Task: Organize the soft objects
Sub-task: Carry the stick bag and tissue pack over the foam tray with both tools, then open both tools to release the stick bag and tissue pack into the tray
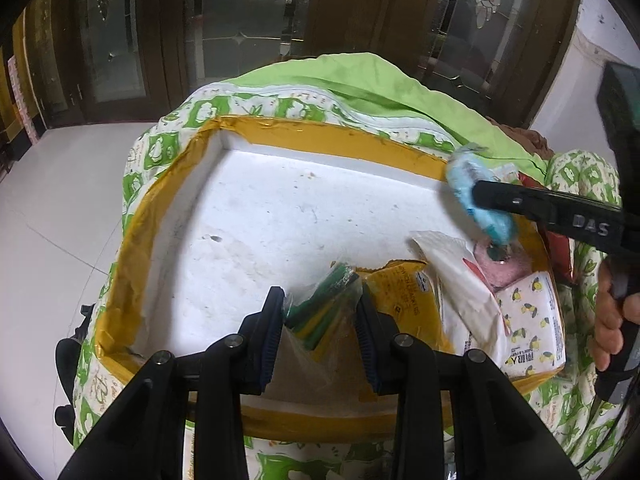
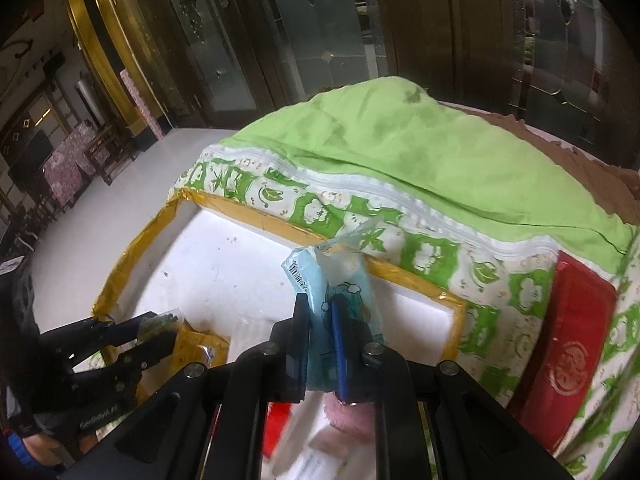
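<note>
left gripper (image 1: 320, 312) sits low over the white foam tray (image 1: 248, 208), jaws at a mid gap w/ a clear plastic bag of green and yellow strips (image 1: 324, 308) between the pads; pads look to be pressing the bag's sides, so it's held. bag's long axis runs along the fingers, far end pointing up and a bit right in the left wrist view. just right of it, inside the tray, lie a yellow snack packet (image 1: 404, 300), a white packet (image 1: 460, 280), a pink soft item (image 1: 504, 268) and a white tissue pack w/ lemon print (image 1: 532, 316), all crowded at the tray's right end, overlapping. tray rim is wrapped in yellow tape (image 1: 320, 128) and rests on a green-and-white printed quilt (image 1: 160, 148) w/ a plain green cloth (image 1: 380, 84) behind. right gripper (image 2: 322, 344) is clamped narrow on a light blue tissue pack (image 2: 336, 280), gripped near its lower part; pack stands roughly upright between the fingers, long axis along them, crinkled sealed top pointing away toward the quilt. in the left wrist view the same pack (image 1: 468, 184) hangs above the tray's right rim, over the pink item. a red box (image 2: 568, 352) lies on the quilt right of the tray.
</note>
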`<state>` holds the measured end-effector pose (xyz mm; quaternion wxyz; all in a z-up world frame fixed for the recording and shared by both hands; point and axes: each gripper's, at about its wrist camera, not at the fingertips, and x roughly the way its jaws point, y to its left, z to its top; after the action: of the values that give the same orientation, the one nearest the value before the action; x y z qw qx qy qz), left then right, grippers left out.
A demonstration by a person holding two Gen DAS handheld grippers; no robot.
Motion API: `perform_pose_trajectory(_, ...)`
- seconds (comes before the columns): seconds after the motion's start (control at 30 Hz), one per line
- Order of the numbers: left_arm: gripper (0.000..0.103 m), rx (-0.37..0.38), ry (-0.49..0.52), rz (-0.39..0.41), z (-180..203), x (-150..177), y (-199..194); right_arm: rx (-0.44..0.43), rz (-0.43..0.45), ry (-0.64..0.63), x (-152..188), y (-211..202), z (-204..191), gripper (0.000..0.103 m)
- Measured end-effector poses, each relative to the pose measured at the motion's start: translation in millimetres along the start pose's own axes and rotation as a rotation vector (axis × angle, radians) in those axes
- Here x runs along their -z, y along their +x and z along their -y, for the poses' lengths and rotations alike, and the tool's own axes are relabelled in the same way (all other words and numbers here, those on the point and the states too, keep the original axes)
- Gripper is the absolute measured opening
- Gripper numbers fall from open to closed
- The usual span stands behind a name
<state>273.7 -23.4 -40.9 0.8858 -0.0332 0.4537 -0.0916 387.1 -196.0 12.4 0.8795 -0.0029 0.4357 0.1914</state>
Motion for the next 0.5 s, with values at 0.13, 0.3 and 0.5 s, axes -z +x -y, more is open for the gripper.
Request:
perform_pose_trajectory(0.13,0.036,-0.008,0.014,0.013,2,3,-4,0.026,0.011,-0.024,3,5,-7,0.015)
perform_pose_trajectory(0.3,0.071,-0.001,-0.004,0.051,2,7,-17,0.029,0.028,-0.005,8,0,-5,0.04)
perform_pose_trajectory(0.5,0.081,0.027,-0.067,0.103,-5,13,-37,-0.006,0.096,0.068,14,-27,-3,0.056)
